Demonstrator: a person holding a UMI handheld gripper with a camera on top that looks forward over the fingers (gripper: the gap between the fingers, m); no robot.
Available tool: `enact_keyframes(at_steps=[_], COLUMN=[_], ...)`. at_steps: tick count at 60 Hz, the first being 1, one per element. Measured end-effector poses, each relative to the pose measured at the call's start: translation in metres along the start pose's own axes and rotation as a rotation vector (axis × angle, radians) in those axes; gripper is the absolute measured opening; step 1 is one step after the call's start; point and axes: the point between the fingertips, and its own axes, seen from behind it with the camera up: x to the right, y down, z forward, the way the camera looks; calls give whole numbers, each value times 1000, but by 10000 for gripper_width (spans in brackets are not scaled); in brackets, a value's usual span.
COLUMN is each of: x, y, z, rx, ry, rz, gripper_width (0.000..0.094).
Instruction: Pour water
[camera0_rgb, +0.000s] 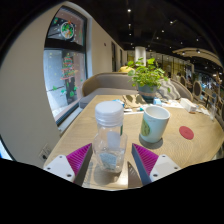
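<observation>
A clear plastic water bottle (108, 140) with a white cap stands upright on the wooden table (190, 150). It stands between my gripper's (111, 160) two fingers, with a small gap at each side; the magenta pads (79, 157) flank its lower body. The gripper is open. A white and pale-green cup (154, 123) stands upright on the table just beyond the right finger, a little to the right of the bottle. I cannot see into the cup.
A round pink coaster (186, 132) lies to the right of the cup. A potted green plant (148, 75) stands further back on the table. A window wall (62, 70) runs along the left, and a bench seat (105, 85) lies behind the table.
</observation>
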Motion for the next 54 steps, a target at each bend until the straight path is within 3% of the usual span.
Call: enact_keyframes(at_steps=[7, 11, 25, 35, 48, 54], x=[-4, 2, 4, -6, -33, -38], y=[2, -1, -10, -52, -154, -196], z=[19, 25, 21, 9, -1, 0], rx=[14, 31, 52, 94, 159, 143], ry=[14, 46, 41, -9, -266, -459], rz=[18, 8, -25, 18, 540, 941], gripper_width=[663, 497, 424, 411, 408, 407])
